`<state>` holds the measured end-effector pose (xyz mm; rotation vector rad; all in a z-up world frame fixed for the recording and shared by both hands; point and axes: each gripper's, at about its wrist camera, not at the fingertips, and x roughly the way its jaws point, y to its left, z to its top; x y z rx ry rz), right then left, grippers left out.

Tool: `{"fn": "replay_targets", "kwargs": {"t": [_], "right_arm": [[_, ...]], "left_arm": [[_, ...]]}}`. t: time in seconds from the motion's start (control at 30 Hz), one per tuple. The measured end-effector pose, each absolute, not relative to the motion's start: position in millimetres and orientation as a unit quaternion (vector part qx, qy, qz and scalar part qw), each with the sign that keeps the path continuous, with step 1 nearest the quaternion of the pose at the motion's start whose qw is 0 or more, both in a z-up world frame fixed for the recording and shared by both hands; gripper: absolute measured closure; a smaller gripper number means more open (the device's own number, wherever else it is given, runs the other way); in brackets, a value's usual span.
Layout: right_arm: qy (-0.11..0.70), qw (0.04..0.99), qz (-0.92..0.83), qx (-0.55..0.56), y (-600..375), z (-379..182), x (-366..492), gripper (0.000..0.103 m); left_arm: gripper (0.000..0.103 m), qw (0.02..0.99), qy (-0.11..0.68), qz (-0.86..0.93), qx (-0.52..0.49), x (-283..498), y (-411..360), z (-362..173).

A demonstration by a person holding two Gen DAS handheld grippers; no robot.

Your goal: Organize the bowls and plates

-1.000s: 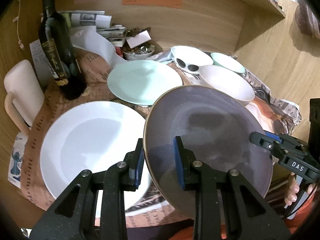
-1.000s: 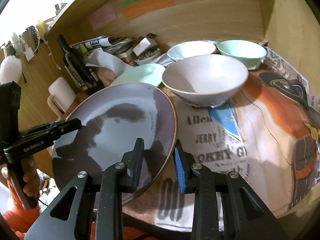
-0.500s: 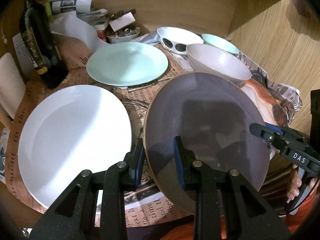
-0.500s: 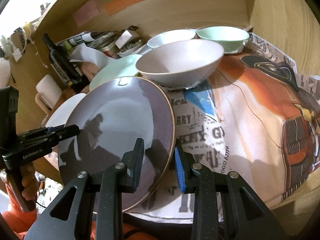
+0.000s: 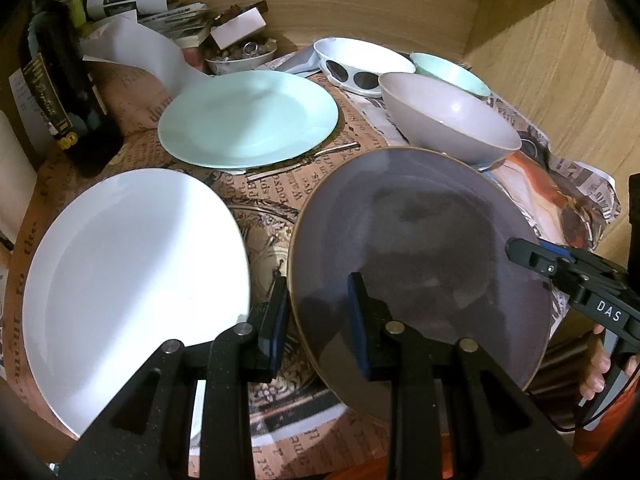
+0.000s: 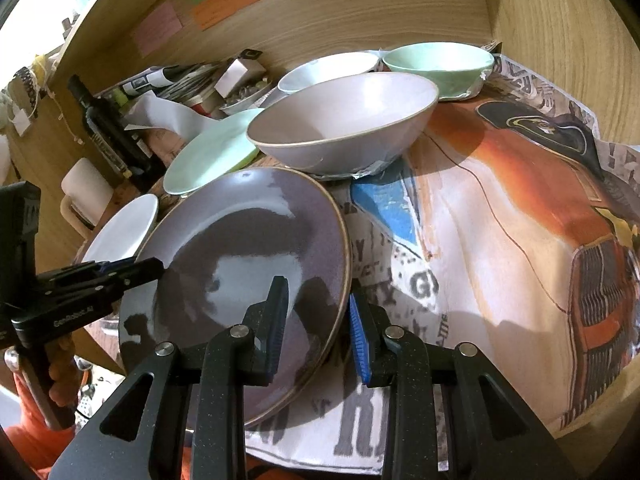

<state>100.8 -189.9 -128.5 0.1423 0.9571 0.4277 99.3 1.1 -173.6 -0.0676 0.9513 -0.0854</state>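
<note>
A dark purple plate [image 5: 424,240] [image 6: 248,264] sits low over the table's front edge, held by both grippers. My left gripper [image 5: 318,320] is shut on its left rim. My right gripper [image 6: 318,320] is shut on its right rim and also shows in the left wrist view [image 5: 560,268]. A white plate [image 5: 128,280] lies to the left and a mint plate [image 5: 248,116] behind it. A pale pink bowl [image 5: 444,120] [image 6: 344,120] stands just behind the purple plate, with a white bowl [image 5: 360,64] and a mint bowl [image 5: 452,72] further back.
A dark wine bottle [image 5: 64,92] stands at the back left. Papers, a white box and a small dish of clutter [image 5: 240,52] lie along the wooden back wall. A wooden side wall [image 6: 560,20] closes the right. Printed newspaper [image 6: 500,240] covers the table.
The purple plate has come down from a tilted hold to lie nearly flat near the table, still gripped on both sides. Both cameras have dropped closer to the table.
</note>
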Motion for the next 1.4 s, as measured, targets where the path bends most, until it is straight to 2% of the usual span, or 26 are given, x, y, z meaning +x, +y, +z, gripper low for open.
{"fn": "replay_targets", "kwargs": {"t": [0.43,0.73,1.03,1.13,1.2,1.27,1.4], "right_arm": [[0.457,0.865,0.196,0.075,-190,-130,117,0.076],[0.451,0.87,0.195,0.036,-186,-128,110,0.076],[0.401,0.896,0.189,0.024,-186,-90,97,0.075],[0.377,0.905,0.199,0.018,-176,-75,91,0.066],[0.361,0.909,0.208,0.016,-166,-67,88,0.058],[0.348,0.912,0.216,0.013,-156,-60,86,0.049],[0.329,0.914,0.236,0.003,-130,-53,83,0.038]], "left_arm": [[0.074,0.888,0.458,-0.043,-0.028,113,-1,-176],[0.075,0.892,0.449,-0.05,-0.014,107,0,-175],[0.074,0.916,0.4,-0.032,-0.006,82,15,-151],[0.066,0.927,0.375,-0.021,-0.014,71,25,-136],[0.05,0.935,0.353,-0.013,-0.02,63,34,-125],[0.041,0.943,0.332,-0.003,-0.023,53,41,-115],[0.027,0.953,0.303,0.016,-0.022,37,59,-100]]}}
